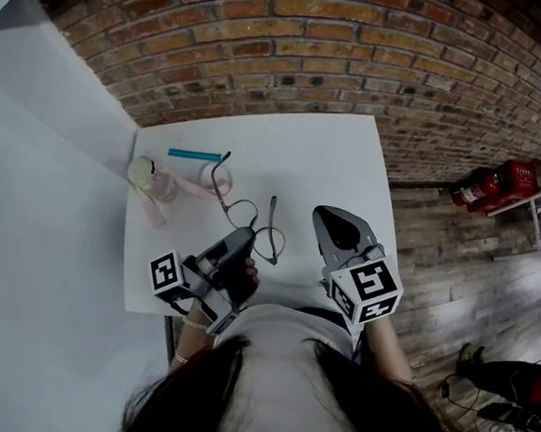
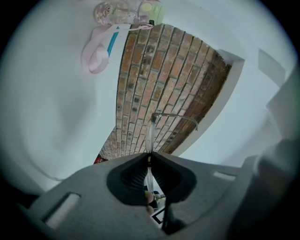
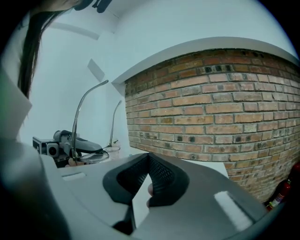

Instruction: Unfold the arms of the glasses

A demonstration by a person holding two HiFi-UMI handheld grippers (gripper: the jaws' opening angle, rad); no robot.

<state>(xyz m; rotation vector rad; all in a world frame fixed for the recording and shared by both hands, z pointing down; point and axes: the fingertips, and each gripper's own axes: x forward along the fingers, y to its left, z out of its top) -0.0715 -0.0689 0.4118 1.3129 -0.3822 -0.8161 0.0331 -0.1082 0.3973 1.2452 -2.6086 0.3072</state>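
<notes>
Thin wire-rimmed glasses (image 1: 245,214) are held near the table's front edge. My left gripper (image 1: 246,236) is shut on the frame at a lens. In the left gripper view the lens edge (image 2: 149,136) runs out from between the closed jaws, and one arm (image 2: 174,116) bends off to the right. In the right gripper view the glasses (image 3: 89,154) show at the left, both arms standing out from the frame. My right gripper (image 1: 332,221) hovers to the right of the glasses, shut and empty, its jaws (image 3: 149,158) meeting.
On the white table (image 1: 323,158), left of the glasses, lie a small pink bottle (image 1: 153,179) with a pink strap, a blue stick (image 1: 194,154) and a small cup (image 1: 212,175). A brick wall stands behind. Red extinguishers (image 1: 495,183) sit on the floor at the right.
</notes>
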